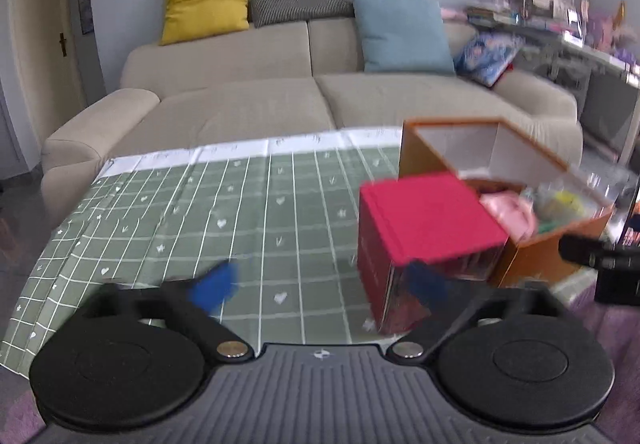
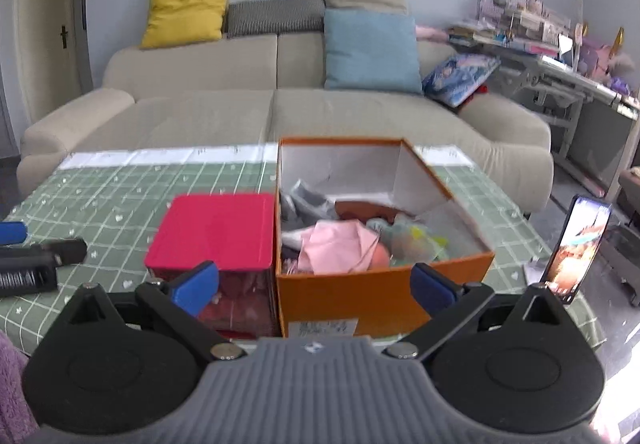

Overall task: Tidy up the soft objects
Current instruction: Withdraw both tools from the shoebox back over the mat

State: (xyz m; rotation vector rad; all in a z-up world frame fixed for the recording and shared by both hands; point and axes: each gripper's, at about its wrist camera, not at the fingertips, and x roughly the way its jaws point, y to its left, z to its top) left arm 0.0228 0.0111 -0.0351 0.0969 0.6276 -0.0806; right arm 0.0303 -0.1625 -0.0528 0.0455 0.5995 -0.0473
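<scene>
An open orange box (image 2: pixel 384 284) stands on the green checked tablecloth (image 2: pixel 120 200) and holds several soft items, among them a pink cloth (image 2: pixel 340 244), grey fabric (image 2: pixel 308 200) and a yellow-green piece (image 2: pixel 416 240). A red-lidded box (image 2: pixel 216 232) stands against its left side. My right gripper (image 2: pixel 316 284) is open and empty, just in front of both boxes. My left gripper (image 1: pixel 320 284) is open and empty, left of the red box (image 1: pixel 428 220); the orange box (image 1: pixel 532 252) lies beyond it. The left gripper also shows at the left edge of the right wrist view (image 2: pixel 24 256).
A beige sofa (image 2: pixel 240 104) with yellow (image 2: pixel 186 8), striped, beige and blue (image 2: pixel 370 50) cushions stands behind the table. A phone (image 2: pixel 576 248) is propped upright at the table's right edge. A cluttered desk (image 2: pixel 560 56) is at the far right. Purple fabric (image 2: pixel 12 388) shows at lower left.
</scene>
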